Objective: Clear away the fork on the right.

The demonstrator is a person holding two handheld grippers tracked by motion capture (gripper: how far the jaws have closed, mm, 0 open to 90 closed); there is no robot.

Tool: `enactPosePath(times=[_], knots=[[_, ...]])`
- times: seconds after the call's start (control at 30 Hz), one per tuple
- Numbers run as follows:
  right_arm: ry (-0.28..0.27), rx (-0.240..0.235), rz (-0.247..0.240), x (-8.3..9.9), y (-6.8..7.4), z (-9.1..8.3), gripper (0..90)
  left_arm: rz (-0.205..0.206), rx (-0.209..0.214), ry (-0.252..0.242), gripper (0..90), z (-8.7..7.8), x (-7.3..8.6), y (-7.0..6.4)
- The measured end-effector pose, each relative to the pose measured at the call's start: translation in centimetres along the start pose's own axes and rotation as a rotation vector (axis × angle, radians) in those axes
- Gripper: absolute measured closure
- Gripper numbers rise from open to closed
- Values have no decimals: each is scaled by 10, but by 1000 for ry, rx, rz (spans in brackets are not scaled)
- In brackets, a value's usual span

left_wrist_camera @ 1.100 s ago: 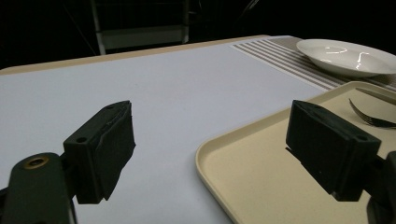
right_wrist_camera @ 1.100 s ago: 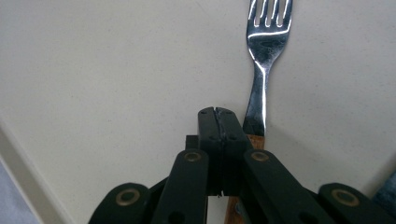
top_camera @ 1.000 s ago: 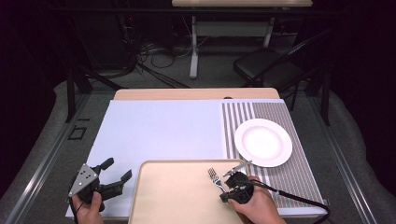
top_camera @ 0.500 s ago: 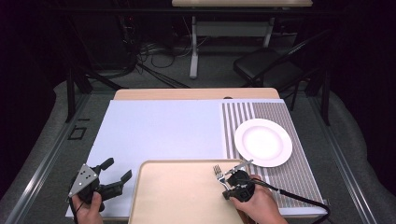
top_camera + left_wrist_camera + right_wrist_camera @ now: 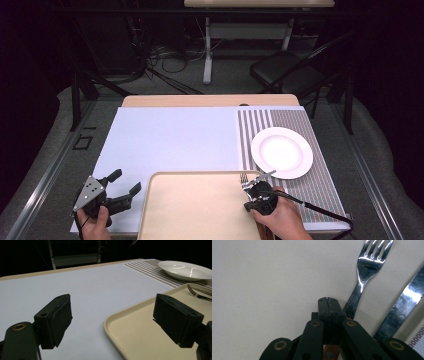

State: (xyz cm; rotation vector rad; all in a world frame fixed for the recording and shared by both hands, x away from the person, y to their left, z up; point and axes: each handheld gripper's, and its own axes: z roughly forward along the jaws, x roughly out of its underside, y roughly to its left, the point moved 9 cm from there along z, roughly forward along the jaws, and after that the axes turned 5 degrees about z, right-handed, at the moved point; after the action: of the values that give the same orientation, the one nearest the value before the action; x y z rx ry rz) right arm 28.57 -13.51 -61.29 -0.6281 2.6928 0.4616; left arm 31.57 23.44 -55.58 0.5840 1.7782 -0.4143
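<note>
A steel fork (image 5: 364, 267) with a brown wooden handle lies along the right side of a beige tray (image 5: 195, 210). Its tines (image 5: 244, 177) point to the far rim. My right gripper (image 5: 256, 191) (image 5: 327, 300) is over the fork's neck with its jaws pressed together, and the handle shows beneath them. To the fork's right lies a table knife (image 5: 404, 307). My left gripper (image 5: 125, 184) (image 5: 112, 320) is held open over the white mat, just left of the tray's near left corner, with nothing between its jaws. The fork (image 5: 197, 293) also shows in the left gripper view.
A white plate (image 5: 281, 151) (image 5: 185, 269) sits on a striped placemat (image 5: 320, 185) right of the tray. A pale mat (image 5: 170, 140) covers the table's left and middle. A black cable (image 5: 320, 210) trails from my right gripper across the placemat. A chair and table legs stand beyond.
My right gripper has moved right and a little farther away, and the fork has travelled with it toward the tray's far right corner. The left gripper has stayed put.
</note>
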Motion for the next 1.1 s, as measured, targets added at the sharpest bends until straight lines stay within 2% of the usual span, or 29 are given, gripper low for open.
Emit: enactPosePath(times=[0.07,0.1,0.13,0.17,0.23,0.37,0.5,0.77,0.8,0.83,0.87,0.93,0.97,1.0,1.03,1.07,1.1], knots=[[23,-19,21,2,-2,-3,900,2,5,0,156,0,0,0],[-26,-33,32,0,-3,0,900,0,3,-1,156,0,0,0],[-24,-27,32,1,-5,-1,900,3,4,0,157,0,0,0],[1,-9,27,3,-8,-4,900,2,5,1,156,0,0,0],[4,1,31,4,-10,-6,900,1,4,2,156,1,0,-1],[4,1,35,3,-10,-7,900,5,7,1,156,1,0,-1],[32,-1,38,6,-12,-7,900,4,5,3,156,0,0,0],[7,-18,55,6,-14,-10,900,5,9,1,156,0,0,-1],[-4,-27,52,5,-14,-12,887,6,9,2,156,0,0,-1],[-50,-43,53,2,-13,-12,873,6,7,1,156,0,0,-1],[-72,-57,59,0,-12,-13,857,5,8,1,156,0,0,-1],[-29,-47,46,3,-13,-23,840,6,8,1,156,0,0,-1],[-34,-41,42,3,-13,-27,833,6,8,2,156,0,0,-1],[-54,-44,43,1,-13,-29,827,5,7,1,156,0,0,-1],[-122,-54,54,-3,-13,-29,817,8,5,2,156,0,0,-1],[-43,-28,36,3,-17,-39,803,6,3,0,156,0,-1,-1],[-167,-44,47,-5,-17,-39,790,6,1,-4,156,0,-1,-1]])
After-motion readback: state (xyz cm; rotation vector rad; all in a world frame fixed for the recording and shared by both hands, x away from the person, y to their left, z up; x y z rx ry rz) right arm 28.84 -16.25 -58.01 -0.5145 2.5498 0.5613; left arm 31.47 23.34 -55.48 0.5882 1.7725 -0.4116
